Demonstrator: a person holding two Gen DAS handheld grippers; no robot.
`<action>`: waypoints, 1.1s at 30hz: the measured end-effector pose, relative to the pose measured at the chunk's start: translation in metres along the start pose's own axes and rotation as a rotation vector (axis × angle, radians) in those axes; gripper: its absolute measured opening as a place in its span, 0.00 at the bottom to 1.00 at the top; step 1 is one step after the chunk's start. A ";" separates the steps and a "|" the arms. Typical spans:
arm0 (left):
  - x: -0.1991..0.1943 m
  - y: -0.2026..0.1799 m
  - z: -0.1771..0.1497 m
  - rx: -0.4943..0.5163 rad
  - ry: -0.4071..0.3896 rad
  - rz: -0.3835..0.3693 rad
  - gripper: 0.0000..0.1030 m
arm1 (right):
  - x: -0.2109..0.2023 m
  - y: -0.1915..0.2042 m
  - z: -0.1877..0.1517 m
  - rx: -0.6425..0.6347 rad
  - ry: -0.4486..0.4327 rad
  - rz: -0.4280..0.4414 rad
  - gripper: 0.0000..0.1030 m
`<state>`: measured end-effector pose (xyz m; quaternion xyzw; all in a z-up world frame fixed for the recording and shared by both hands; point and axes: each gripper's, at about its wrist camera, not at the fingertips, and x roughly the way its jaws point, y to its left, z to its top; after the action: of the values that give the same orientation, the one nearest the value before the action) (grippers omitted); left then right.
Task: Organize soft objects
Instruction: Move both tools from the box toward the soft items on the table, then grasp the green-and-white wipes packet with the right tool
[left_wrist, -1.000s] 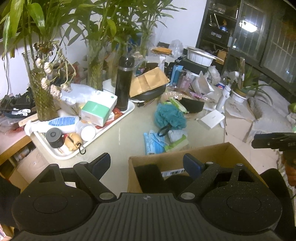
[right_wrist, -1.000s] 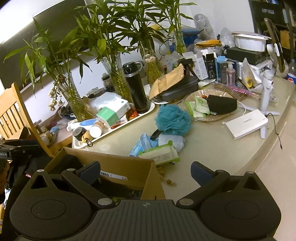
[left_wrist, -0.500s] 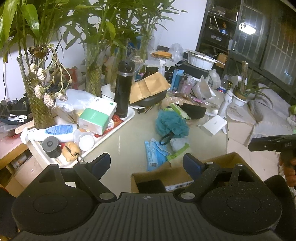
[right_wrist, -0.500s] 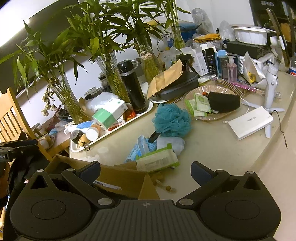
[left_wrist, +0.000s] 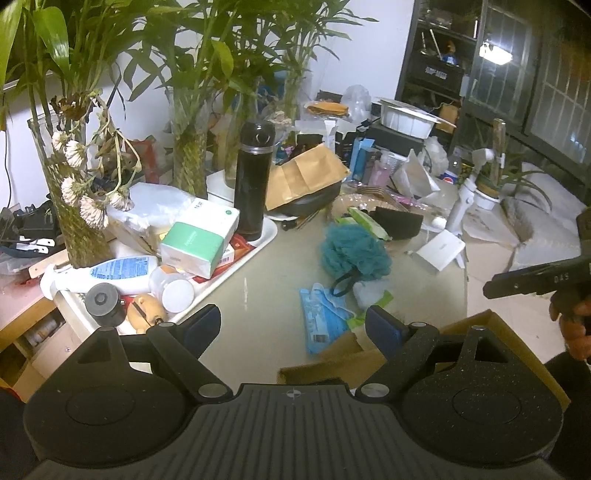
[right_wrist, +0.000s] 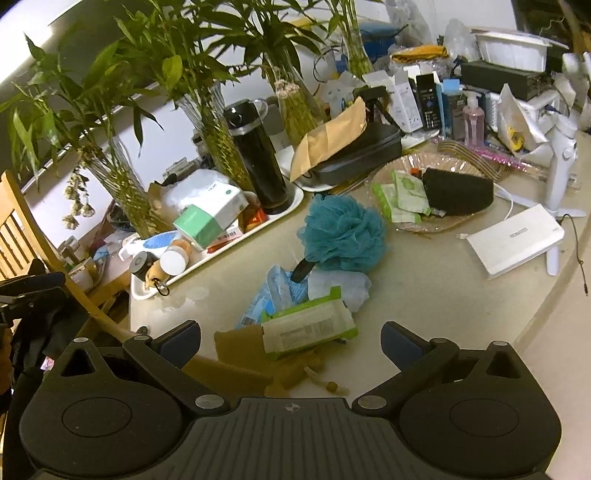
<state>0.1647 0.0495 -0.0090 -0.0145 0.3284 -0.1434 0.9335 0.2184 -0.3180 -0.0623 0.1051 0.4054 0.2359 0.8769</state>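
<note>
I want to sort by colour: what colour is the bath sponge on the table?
Teal blue; the bath sponge shows best in the right wrist view.

Teal mesh pouf (right_wrist: 341, 236) on table, wipes pack (right_wrist: 308, 328) nearer.

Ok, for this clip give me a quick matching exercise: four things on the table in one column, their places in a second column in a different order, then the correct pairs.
Things:
1. black flask
2. teal bath pouf
3. green-edged wipes pack
4. black pouch

Places:
A. in the clear dish
B. upright on the white tray
C. nearest the right gripper, by the cardboard flap
D. on the bare tabletop between tray and dish

Pairs: 1-B, 2-D, 3-C, 4-A
</note>
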 end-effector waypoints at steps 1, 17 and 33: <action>0.002 0.001 0.001 0.000 0.000 0.002 0.84 | 0.004 -0.002 0.002 0.002 0.008 0.001 1.00; 0.026 0.011 0.008 0.023 0.030 0.002 0.84 | 0.083 -0.048 0.022 0.101 0.149 0.101 1.00; 0.032 0.018 0.003 -0.017 0.024 0.001 0.84 | 0.185 -0.097 0.006 0.586 0.428 0.266 0.99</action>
<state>0.1954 0.0578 -0.0283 -0.0205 0.3408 -0.1404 0.9293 0.3586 -0.3099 -0.2170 0.3514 0.6124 0.2384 0.6669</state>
